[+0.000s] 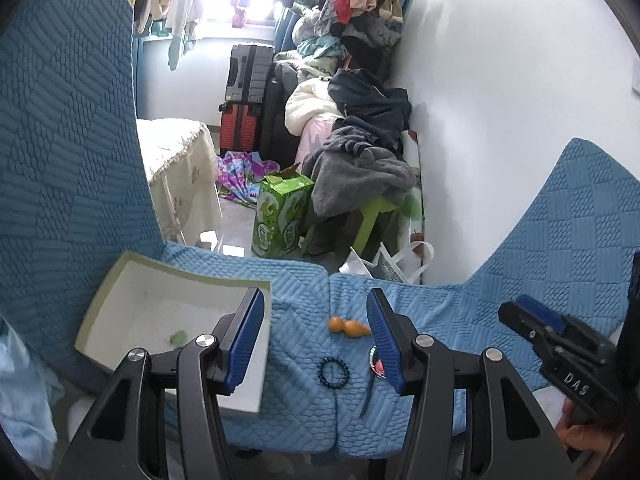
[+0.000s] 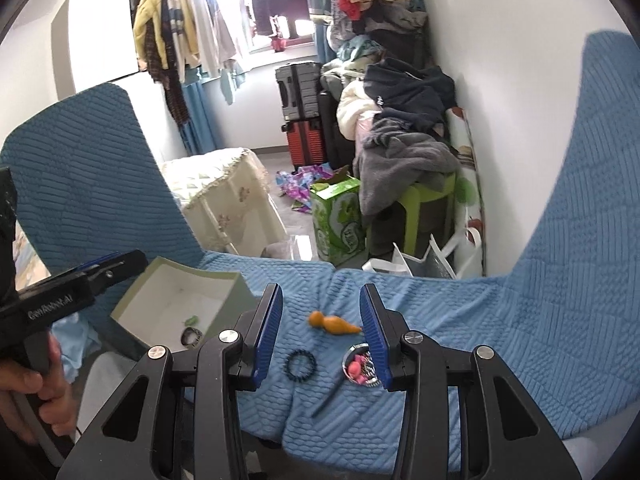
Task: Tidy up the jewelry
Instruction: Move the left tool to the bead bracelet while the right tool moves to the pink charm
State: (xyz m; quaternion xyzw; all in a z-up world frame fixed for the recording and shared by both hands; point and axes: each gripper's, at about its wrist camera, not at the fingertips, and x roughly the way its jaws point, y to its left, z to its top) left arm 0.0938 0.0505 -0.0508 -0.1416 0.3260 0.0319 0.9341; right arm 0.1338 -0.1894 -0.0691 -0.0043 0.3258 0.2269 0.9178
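Note:
An open pale-green box (image 1: 176,312) (image 2: 180,300) with a white inside stands on the blue quilted seats, left of the middle. A small green piece (image 1: 178,337) (image 2: 192,319) and a dark ring (image 2: 191,337) lie inside it. On the blue cover lie an orange gourd-shaped pendant (image 1: 349,326) (image 2: 334,323), a dark beaded bracelet (image 1: 333,372) (image 2: 300,365), a silver bangle with pink pieces (image 2: 358,364) (image 1: 376,360) and a thin dark stick (image 2: 328,394). My left gripper (image 1: 316,340) is open and empty above the seats. My right gripper (image 2: 322,328) is open and empty, hanging over the jewelry.
Blue chair backs rise at left (image 1: 60,120) and right (image 2: 580,200). Beyond the seats are a cloth-covered table (image 2: 224,196), a green carton (image 1: 280,216), a green stool piled with clothes (image 2: 408,160), suitcases (image 1: 248,92) and white bags (image 2: 420,256) by the wall.

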